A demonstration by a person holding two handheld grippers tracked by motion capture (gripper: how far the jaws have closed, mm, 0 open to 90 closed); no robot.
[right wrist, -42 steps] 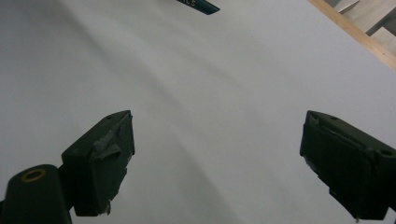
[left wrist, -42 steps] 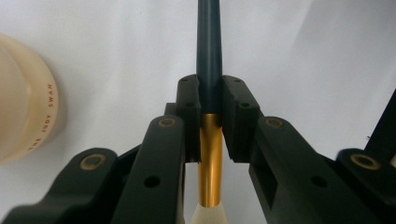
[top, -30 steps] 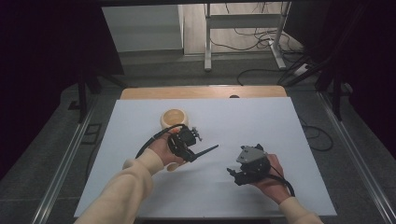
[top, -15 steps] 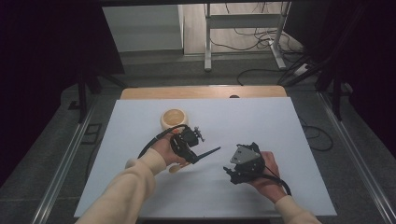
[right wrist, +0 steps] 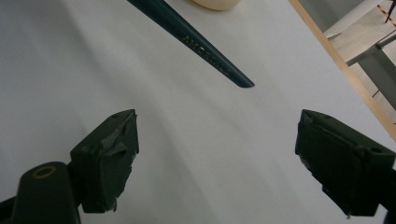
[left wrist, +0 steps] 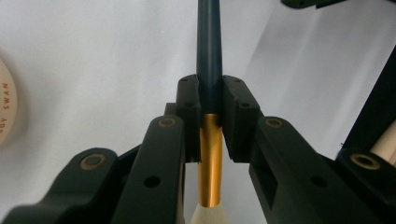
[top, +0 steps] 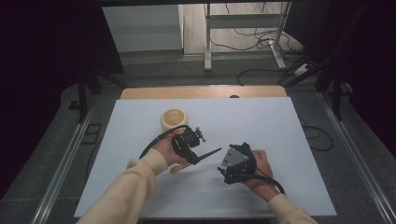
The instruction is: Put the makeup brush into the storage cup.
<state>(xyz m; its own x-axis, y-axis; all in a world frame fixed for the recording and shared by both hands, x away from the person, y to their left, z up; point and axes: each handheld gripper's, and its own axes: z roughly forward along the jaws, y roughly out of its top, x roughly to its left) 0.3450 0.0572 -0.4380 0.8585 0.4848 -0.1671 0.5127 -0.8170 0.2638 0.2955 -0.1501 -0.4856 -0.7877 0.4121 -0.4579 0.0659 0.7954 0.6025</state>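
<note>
My left gripper [top: 191,153] is shut on a paintbrush [top: 208,154], and in the left gripper view [left wrist: 210,100] its pads clamp the dark teal handle [left wrist: 208,42] just above the gold ferrule [left wrist: 209,158]. Cream bristles [top: 175,168] stick out below the hand. The handle points right, toward my right gripper [top: 224,171]. In the right gripper view that gripper [right wrist: 217,149] is open with only the white table between its jaws, which have just been closing slightly. The handle's tip [right wrist: 245,84] lies a short way ahead of them.
A cream bowl [top: 173,119] stands on the white table top [top: 280,130] just beyond the left hand; it is the cream shape at the left edge [left wrist: 7,109] of the left gripper view. A wooden strip [top: 205,92] runs along the table's far edge.
The right hand has moved its gripper left, nearer the tip of the brush handle. The left hand and the brush have kept still.
</note>
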